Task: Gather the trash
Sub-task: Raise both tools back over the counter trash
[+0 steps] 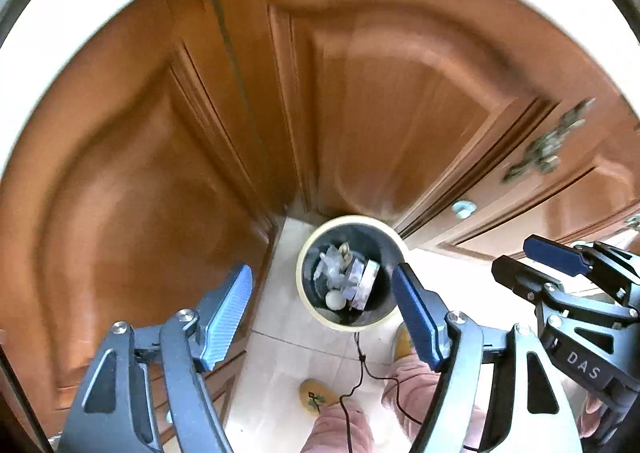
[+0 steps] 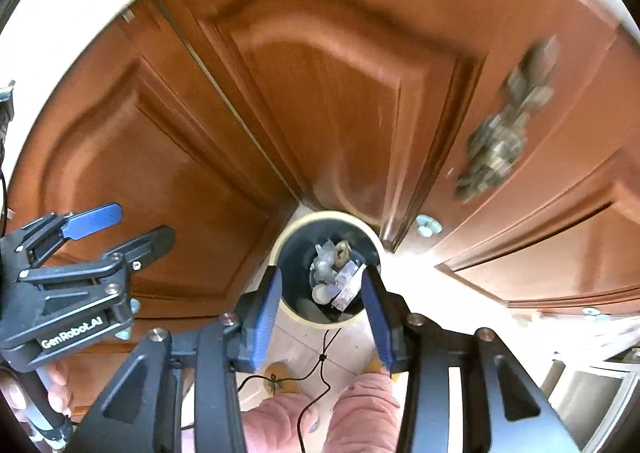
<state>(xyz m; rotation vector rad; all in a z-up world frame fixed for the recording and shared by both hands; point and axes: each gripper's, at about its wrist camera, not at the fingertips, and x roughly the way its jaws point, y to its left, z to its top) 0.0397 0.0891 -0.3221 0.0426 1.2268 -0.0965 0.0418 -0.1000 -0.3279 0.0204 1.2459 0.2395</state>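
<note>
A round cream-rimmed bin with a dark liner (image 1: 310, 307) stands on the pale tile floor below both grippers; it also shows in the right wrist view (image 2: 294, 311). Inside lies trash (image 1: 348, 279): crumpled clear plastic, a small box, a white ball; it shows in the right wrist view too (image 2: 336, 277). My left gripper (image 1: 322, 299) is open and empty, high over the bin. My right gripper (image 2: 320, 297) is open and empty, its blue pads (image 2: 266, 319) framing the bin. Each gripper shows in the other's view, the right (image 1: 532, 263) and the left (image 2: 132, 229).
Brown wooden cabinet doors (image 1: 160, 173) close in around the bin on the left and back. An ornate metal handle (image 2: 500, 137) hangs on the right door. The person's pink trousers (image 2: 360, 405) and yellow slippers (image 1: 316, 395) are below, with a thin black cable (image 1: 362, 365).
</note>
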